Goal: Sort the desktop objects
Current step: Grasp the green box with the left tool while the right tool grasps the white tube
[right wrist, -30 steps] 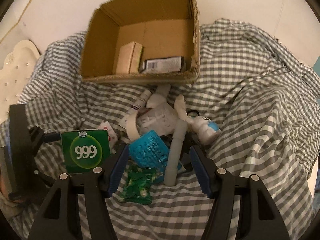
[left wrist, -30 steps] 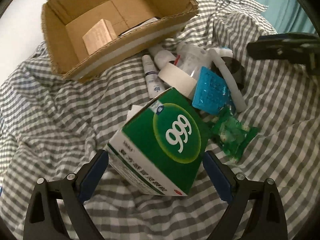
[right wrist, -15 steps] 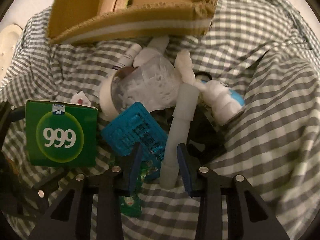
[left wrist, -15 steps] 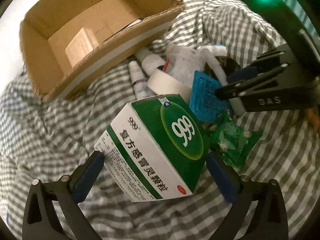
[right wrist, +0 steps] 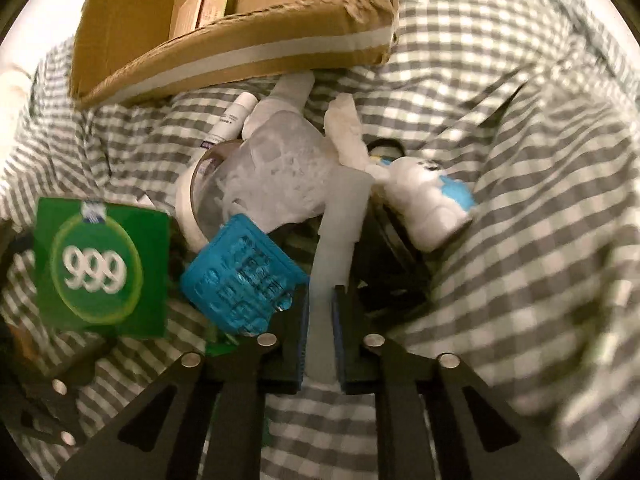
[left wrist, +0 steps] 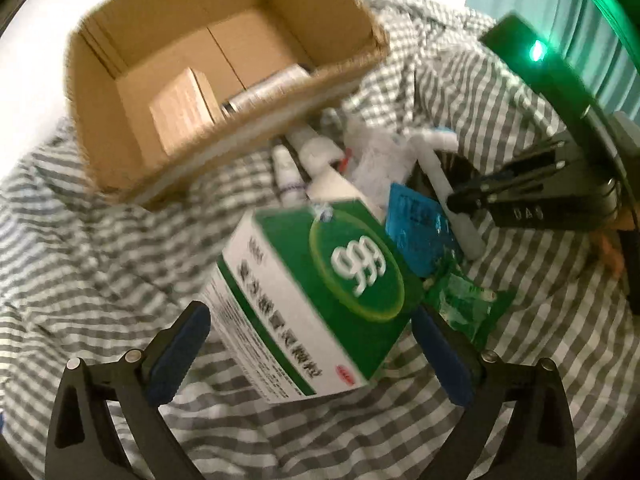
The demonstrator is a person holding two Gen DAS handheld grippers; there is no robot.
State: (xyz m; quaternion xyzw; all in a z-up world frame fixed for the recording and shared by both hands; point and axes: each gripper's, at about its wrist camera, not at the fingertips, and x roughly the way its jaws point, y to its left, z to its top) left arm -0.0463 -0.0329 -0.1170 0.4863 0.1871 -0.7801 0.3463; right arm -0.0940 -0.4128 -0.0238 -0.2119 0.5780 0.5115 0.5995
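My left gripper (left wrist: 308, 336) is shut on a green and white "999" medicine box (left wrist: 320, 292), held tilted above the checked cloth; the same medicine box (right wrist: 100, 268) shows at the left of the right wrist view. My right gripper (right wrist: 320, 312) points down into the pile, its jaws closing on a long white tube (right wrist: 340, 216) whose lower end sits between the blue pads. In the left wrist view the right gripper (left wrist: 452, 200) grips that tube (left wrist: 436, 172). An open cardboard box (left wrist: 120, 120) holding a small carton stands behind the pile.
The pile holds a blue blister pack (right wrist: 240, 276), a green sachet (left wrist: 464, 308), a clear crumpled bag (right wrist: 280, 168), a tape roll (right wrist: 188, 208), a small white bottle (right wrist: 232, 120) and a white and blue toy (right wrist: 428, 204). Wrinkled checked cloth (right wrist: 520, 240) covers the surface.
The right gripper came down into the pile and its jaws narrowed from wide apart onto the white tube. The left gripper kept the green box and tilted a little toward the cardboard box.
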